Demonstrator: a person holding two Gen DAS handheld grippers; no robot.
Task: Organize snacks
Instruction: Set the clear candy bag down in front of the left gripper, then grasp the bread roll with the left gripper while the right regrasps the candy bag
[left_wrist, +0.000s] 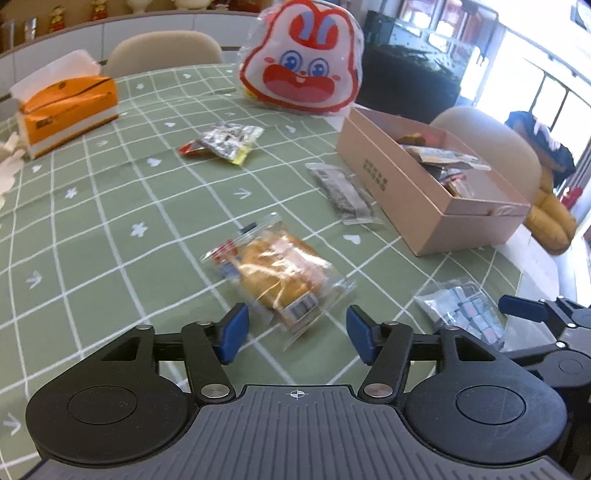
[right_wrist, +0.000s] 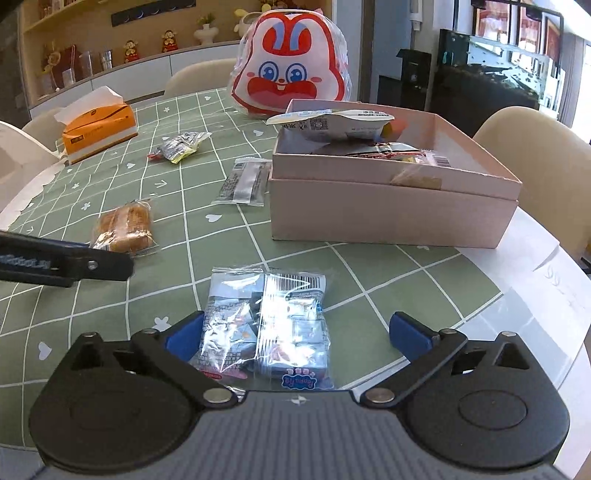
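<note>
Currently, step: both grippers are lined up on loose packets; nothing is held and nothing is lifted.
Left gripper (left_wrist: 293, 334): jaws partly apart, straddling the near end of the bread packet (left_wrist: 275, 278); pads are not pressing on it.
Right gripper (right_wrist: 297, 338): jaws spread wide around the blue packet (right_wrist: 266, 325); the left pad sits just beside the wrapper, the right pad stands clear.
Box (right_wrist: 388, 214): open, at the table's right edge, already partly filled with snacks.
Bread packet: flat on the cloth, toward the near edge, left of the box.
Blue packet: flat on the cloth at the near edge, in front of the box.
Grey sachet (left_wrist: 343, 192): flat, just beside the box's left wall.
Small packet (left_wrist: 221, 142): mid-table, toward the far edge, well apart from the box.
Rabbit bag (left_wrist: 301, 61): upright at the far edge, behind the box.
Next move, judged: close each pair of jaws on its packet, lift, and carry it over the box rim. Loose film may slip or crumple, so grip the body, not the seal.
Hard to make out: box contents overlap; individual snacks cannot be told apart.
Cut off: the right gripper in the left view shows one finger only.
Hidden: the blue packet's near end lies under the right gripper's body.
</note>
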